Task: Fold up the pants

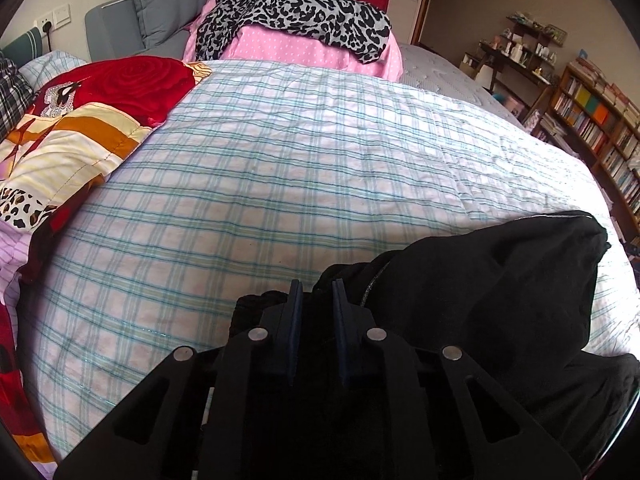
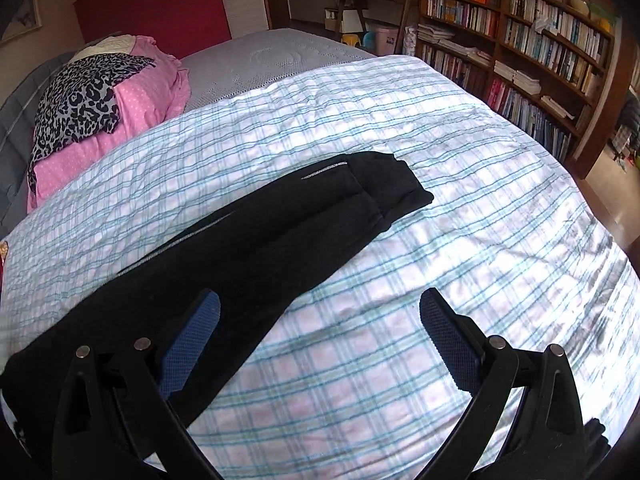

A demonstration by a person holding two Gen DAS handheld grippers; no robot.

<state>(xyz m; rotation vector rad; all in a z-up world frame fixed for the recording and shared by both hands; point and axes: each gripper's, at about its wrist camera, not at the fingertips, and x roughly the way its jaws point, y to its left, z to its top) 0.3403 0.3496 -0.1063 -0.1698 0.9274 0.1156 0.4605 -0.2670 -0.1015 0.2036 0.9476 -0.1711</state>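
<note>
1. Pants (image 2: 256,240) are black, lying in a long strip across the plaid quilt (image 2: 400,360) on the bed, one end up near the middle of the quilt, the other bunched at the near edge.
2. Left gripper (image 1: 316,288) has its jaws nearly together with black cloth between the pads, so I'd say it's pinching the near end of the pants.
3. Right gripper (image 2: 320,308) is wide open, nothing in it. One finger sits over the edge of the strip, the other over bare quilt.
4. My guess at the step: left holds its end, right needs to grab a second spot before folding.
5. To do it well, I'd get both layers in the right pads, not just the top one, and keep the left pinch firm so the end doesn't slip.
6. Further out: pink bedding (image 2: 132,112) with a leopard print cloth (image 2: 76,104) on top, well away from the pants. Bookshelves (image 2: 540,52) beyond the bed.
</note>
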